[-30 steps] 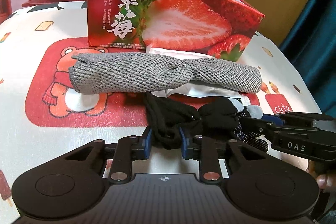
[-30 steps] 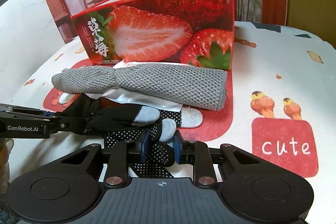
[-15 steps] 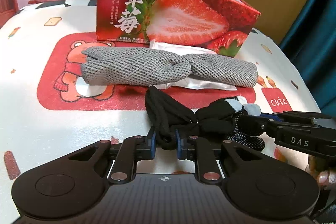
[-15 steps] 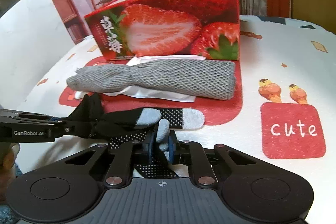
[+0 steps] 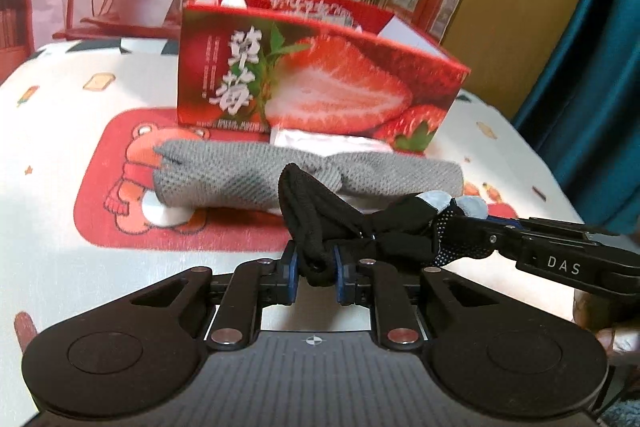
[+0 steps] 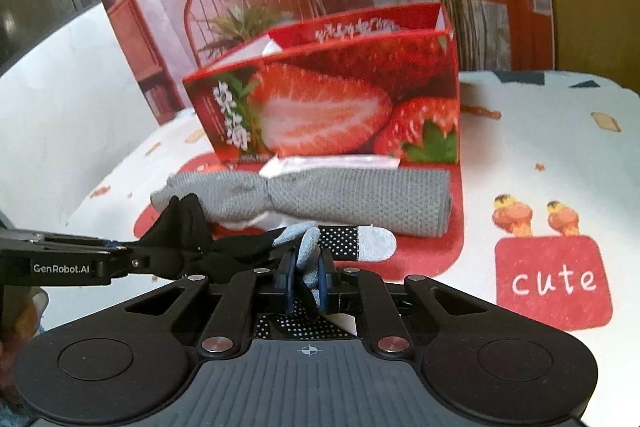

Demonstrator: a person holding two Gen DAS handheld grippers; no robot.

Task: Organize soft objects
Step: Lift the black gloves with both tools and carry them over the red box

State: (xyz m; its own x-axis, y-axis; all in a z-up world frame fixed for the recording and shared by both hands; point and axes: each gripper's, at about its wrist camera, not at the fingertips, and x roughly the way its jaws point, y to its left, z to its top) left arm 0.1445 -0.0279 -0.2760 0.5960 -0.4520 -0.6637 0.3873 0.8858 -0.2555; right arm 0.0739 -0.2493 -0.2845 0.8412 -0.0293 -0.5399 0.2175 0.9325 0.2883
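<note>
The left fingers (image 5: 316, 267) are clamped on the cuff end of the black glove (image 5: 360, 227), and the right fingers (image 6: 306, 277) pinch its grey-tipped finger end, so the glove hangs stretched between both hands, its long axis running crosswise, clear of the surface (image 5: 60, 147). Beyond it lies the grey rolled cloth (image 5: 240, 179), and behind that the open strawberry box (image 5: 320, 87), straight ahead and probably the destination.
</note>
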